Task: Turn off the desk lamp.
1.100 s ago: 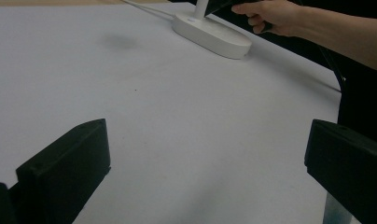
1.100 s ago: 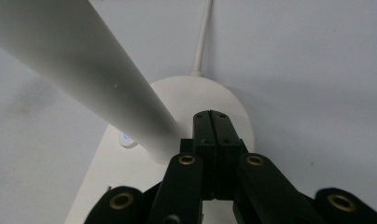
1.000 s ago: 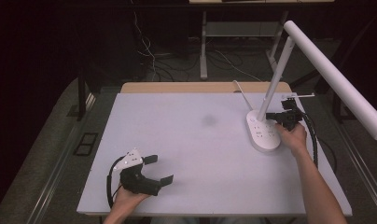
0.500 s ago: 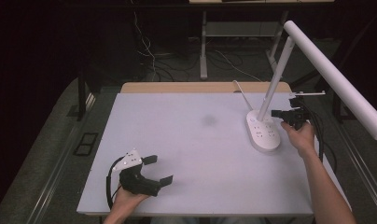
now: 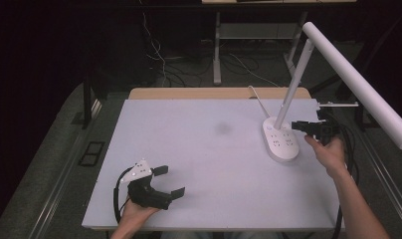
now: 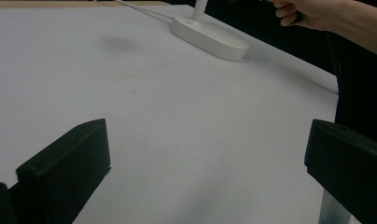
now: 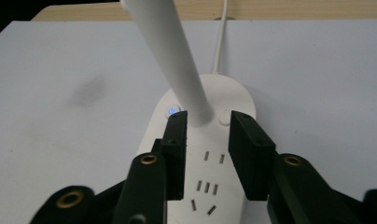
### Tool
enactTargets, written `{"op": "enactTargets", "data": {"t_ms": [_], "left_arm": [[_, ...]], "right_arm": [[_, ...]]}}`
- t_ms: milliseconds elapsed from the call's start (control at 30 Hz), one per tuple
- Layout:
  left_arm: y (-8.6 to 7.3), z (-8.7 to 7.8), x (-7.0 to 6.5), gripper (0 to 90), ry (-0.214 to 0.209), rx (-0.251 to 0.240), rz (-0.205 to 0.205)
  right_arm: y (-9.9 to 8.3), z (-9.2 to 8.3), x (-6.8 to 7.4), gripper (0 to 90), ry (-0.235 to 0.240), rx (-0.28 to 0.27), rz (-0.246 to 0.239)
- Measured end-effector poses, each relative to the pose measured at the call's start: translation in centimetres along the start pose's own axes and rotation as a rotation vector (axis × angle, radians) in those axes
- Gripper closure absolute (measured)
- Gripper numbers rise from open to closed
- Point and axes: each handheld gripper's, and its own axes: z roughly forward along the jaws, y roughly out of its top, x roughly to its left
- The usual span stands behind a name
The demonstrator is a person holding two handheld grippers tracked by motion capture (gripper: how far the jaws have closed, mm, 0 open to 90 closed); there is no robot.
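No readable text, label, brand or number anywhere. Just a small blue-lit button mark on the lamp base (image 7: pixel 203 140), too small to make out.

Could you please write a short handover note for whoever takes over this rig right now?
Left gripper: open, holding nothing, resting at the near left of the white table.
Right gripper: held above the desk lamp base at the far right; its jaws have just been opening and now stand part open with a gap, nothing between them. In the right gripper view they frame the foot of the lamp stem.
Lamp: upright, cord running off the far edge; a small blue light glows on the base.
Done: apparently a press on the base's button, judging by the light.
Left: confirm the lamp head lights; I cannot tell from here.
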Motion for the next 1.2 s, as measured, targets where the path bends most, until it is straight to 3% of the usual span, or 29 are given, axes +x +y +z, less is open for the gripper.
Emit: {"op": "enactTargets", "data": {"t_ms": [200, 233, 267, 367, 467, 600, 633, 700, 800, 1200], "left_arm": [[0.0, 0.0, 0.0, 0.0, -0.001, -0.003, -0.003], [0.0, 0.0, 0.0, 0.0, -0.001, -0.003, -0.003], [0.0, 0.0, 0.0, 0.0, -0.001, -0.003, -0.002], [0.0, 0.0, 0.0, 0.0, -0.004, -0.004, -0.004], [0.0, 0.0, 0.0, 0.0, -0.005, -0.006, -0.004], [0.0, 0.0, -0.1, 0.0, -0.004, -0.009, -0.007], [0.0, 0.0, -0.1, 0.0, -0.003, -0.01, -0.007], [0.0, -0.1, -0.1, 0.0, -0.004, -0.01, -0.005], [0.0, -0.1, -0.1, 0.0, -0.004, -0.011, -0.007], [0.0, -0.1, -0.2, 0.0, -0.006, -0.013, -0.003]], "right_arm": [[-0.7, -1.1, 0.9, 52.8, 0.015, -0.019, 0.005], [-1.0, -1.4, 1.3, 45.6, 0.0, -0.021, 0.001], [-1.0, -1.4, 1.3, 45.6, 0.0, -0.021, 0.001], [-1.4, -1.8, 2.0, 34.0, -0.023, -0.019, -0.014], [-1.8, -2.5, 3.1, 15.2, 0.007, -0.022, -0.041], [-2.3, -3.1, 4.4, 6.7, 0.047, -0.018, -0.07], [-2.5, -3.2, 4.7, 1.0, 0.064, -0.016, -0.07], [-3.0, -3.5, 5.1, 0.5, 0.114, -0.031, -0.066], [-3.8, -3.7, 5.9, 0.5, 0.153, -0.041, -0.077], [-6.4, -4.6, 8.0, 0.5, 0.251, -0.076, -0.108]]}}
